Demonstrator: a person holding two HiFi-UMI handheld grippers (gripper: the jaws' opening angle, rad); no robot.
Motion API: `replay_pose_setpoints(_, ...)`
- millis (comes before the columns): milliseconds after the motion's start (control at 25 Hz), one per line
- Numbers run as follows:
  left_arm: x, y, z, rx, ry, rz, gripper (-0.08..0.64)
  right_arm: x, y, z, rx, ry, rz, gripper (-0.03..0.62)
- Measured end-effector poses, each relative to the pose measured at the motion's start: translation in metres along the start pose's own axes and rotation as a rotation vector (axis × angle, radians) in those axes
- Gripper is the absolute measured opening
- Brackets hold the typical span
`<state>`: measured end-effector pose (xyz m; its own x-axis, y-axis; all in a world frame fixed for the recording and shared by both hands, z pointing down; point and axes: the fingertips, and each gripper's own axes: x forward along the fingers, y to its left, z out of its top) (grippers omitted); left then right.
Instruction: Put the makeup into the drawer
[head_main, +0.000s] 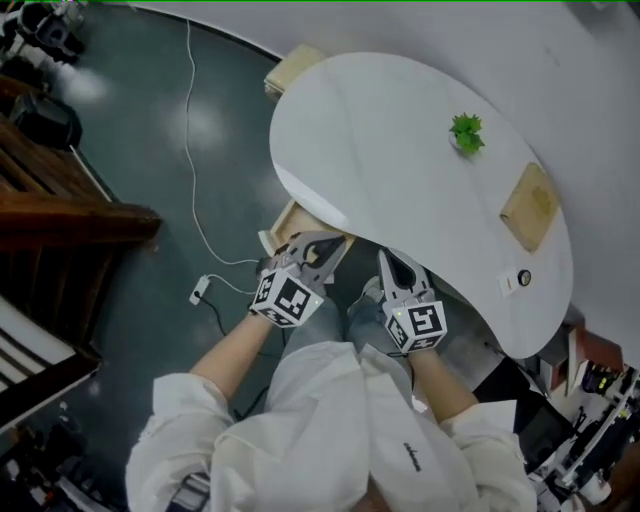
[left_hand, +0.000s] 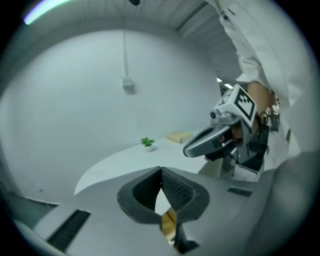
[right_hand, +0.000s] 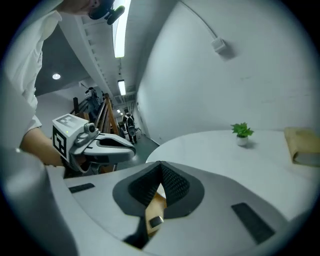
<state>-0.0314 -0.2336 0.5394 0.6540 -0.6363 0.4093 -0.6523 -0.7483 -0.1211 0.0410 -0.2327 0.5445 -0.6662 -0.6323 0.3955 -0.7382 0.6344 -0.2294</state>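
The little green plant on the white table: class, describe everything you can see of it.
The plant is small, with spiky bright green leaves rising from a little white pot. It stands upright on the white rounded table, toward its far side near the wall. Only the tabletop touches it; a flat tan block lies apart from it along the table.

Both grippers side by side, empty.
Jaws of left gripper (head_main: 318, 248) and right gripper (head_main: 398, 268) closed tip to tip, nothing between; bare forearms (head_main: 235, 355) reach forward from white sleeves (head_main: 175, 420).
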Motion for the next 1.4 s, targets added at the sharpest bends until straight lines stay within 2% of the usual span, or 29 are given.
replay_pose_setpoints(120,-0.019,0.024,0.045,-0.14,-0.1,0.141,0.025,-0.02,-0.022,0.035,-0.013,-0.073,-0.056,0.017)
replay_pose_setpoints(200,-0.03,0.044,0.077,-0.174,-0.196,0.216,0.025,-0.032,-0.04,0.062,-0.027,-0.141,-0.102,0.017)
replay_pose_setpoints(280,-0.049,0.05,0.103,-0.193,-0.266,0.274,0.025,-0.055,-0.049,0.083,-0.027,-0.191,-0.145,0.017)
replay_pose_setpoints(400,-0.078,0.047,0.136,-0.211,-0.331,0.321,0.025,-0.095,-0.058,0.105,-0.007,-0.247,-0.199,0.017)
replay_pose_setpoints(640,-0.114,0.059,0.197,-0.186,-0.461,0.403,0.025,-0.153,-0.087,0.144,-0.021,-0.374,-0.287,0.017)
replay_pose_setpoints(920,-0.14,0.059,0.223,-0.093,-0.504,0.483,0.025,-0.209,-0.119,0.152,0.001,-0.454,-0.393,0.017)
replay_pose_setpoints(1200,-0.146,0.063,0.211,-0.123,-0.49,0.524,0.025,-0.23,-0.129,0.157,-0.017,-0.481,-0.424,0.017)
replay_pose_setpoints(1400,-0.148,0.061,0.209,-0.113,-0.477,0.531,0.025,-0.232,-0.129,0.156,-0.019,-0.48,-0.43,0.017)
